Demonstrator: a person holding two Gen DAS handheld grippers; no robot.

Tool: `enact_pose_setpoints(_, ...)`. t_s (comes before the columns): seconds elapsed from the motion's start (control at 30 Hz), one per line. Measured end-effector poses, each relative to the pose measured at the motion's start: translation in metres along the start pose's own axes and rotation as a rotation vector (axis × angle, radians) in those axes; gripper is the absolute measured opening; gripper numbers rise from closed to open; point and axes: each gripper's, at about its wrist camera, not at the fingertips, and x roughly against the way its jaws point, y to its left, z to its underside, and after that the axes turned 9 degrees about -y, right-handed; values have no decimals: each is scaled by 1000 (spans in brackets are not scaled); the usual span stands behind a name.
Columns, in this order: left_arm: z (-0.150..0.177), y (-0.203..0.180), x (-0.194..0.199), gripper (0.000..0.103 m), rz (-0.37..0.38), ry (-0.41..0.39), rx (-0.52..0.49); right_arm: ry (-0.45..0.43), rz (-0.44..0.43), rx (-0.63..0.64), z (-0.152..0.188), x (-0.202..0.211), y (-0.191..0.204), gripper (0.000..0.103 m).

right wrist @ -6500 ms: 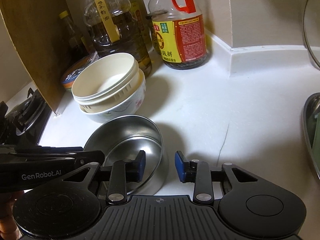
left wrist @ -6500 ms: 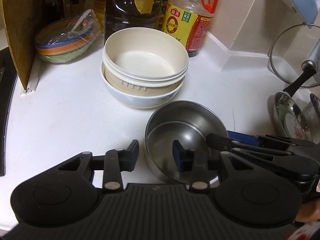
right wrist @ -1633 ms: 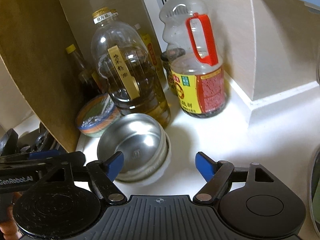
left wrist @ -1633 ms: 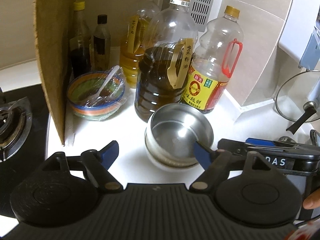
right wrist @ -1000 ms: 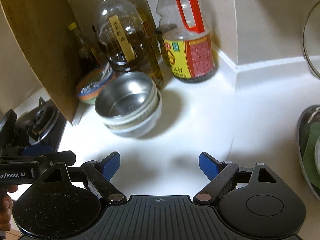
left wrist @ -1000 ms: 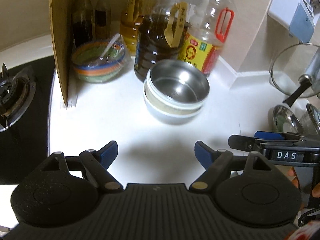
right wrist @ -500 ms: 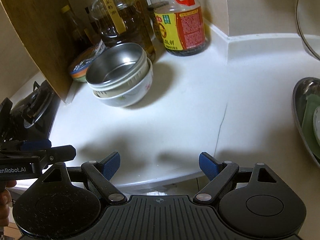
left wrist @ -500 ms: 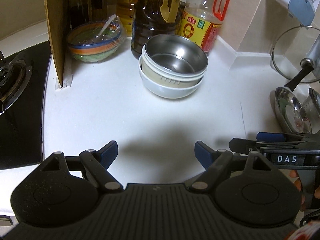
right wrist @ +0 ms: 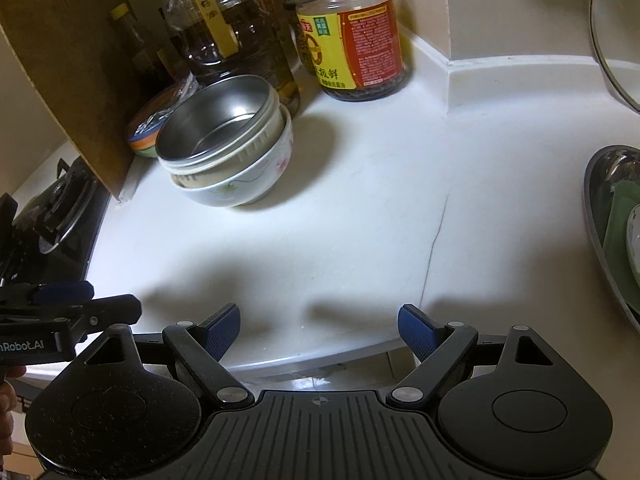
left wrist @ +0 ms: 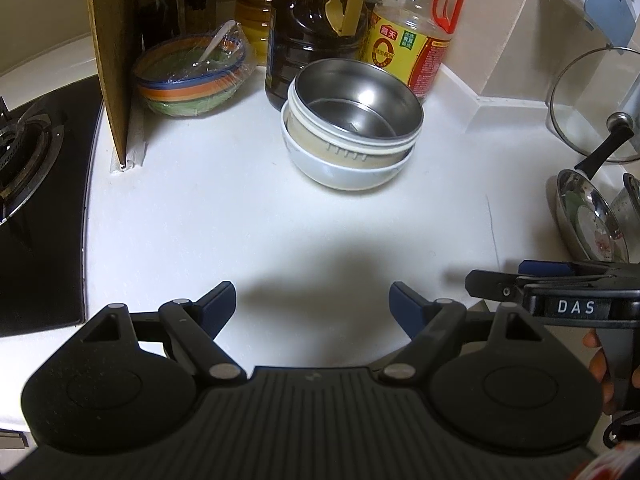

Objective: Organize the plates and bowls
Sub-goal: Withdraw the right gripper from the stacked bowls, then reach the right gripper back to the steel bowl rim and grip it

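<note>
A steel bowl sits nested in a cream bowl, which sits in a white flowered bowl; the stack stands at the back of the white counter. My left gripper hangs open over the counter's front part, well short of the stack, nothing between its blue pads. My right gripper is open too, above the counter's front edge, with the stack far off to the upper left. Each gripper shows from the side in the other's view.
Oil and sauce bottles stand behind the stack, and a wrapped striped bowl sits beside a cardboard sheet. A gas hob lies left. At the right are a steel dish and a glass lid.
Since the earliest frames the steel bowl has gone from the counter into the cream bowl. Over the last second both grippers drew back from the stack, open and empty.
</note>
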Motion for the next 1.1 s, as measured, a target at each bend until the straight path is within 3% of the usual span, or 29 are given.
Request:
enact_pose_setpoints(0.3,-27,11,1,82,-6,-63,5,-50,15,-10,-26,-7,-5,86)
enact_pose_setpoints(0.57,-72,18,-7,82,-13,-158,29,-163,-18,-3,-75,-15,8,86)
enact_pose_setpoints(0.87,-101,14,-49,82,-12,-136,9,-172,-8,19,-101,-52,23,85)
enact_pose_setpoints(1.1,-108,13,-76,76,-3,-94,-8,-118,-9,35,-107,-81,26,66)
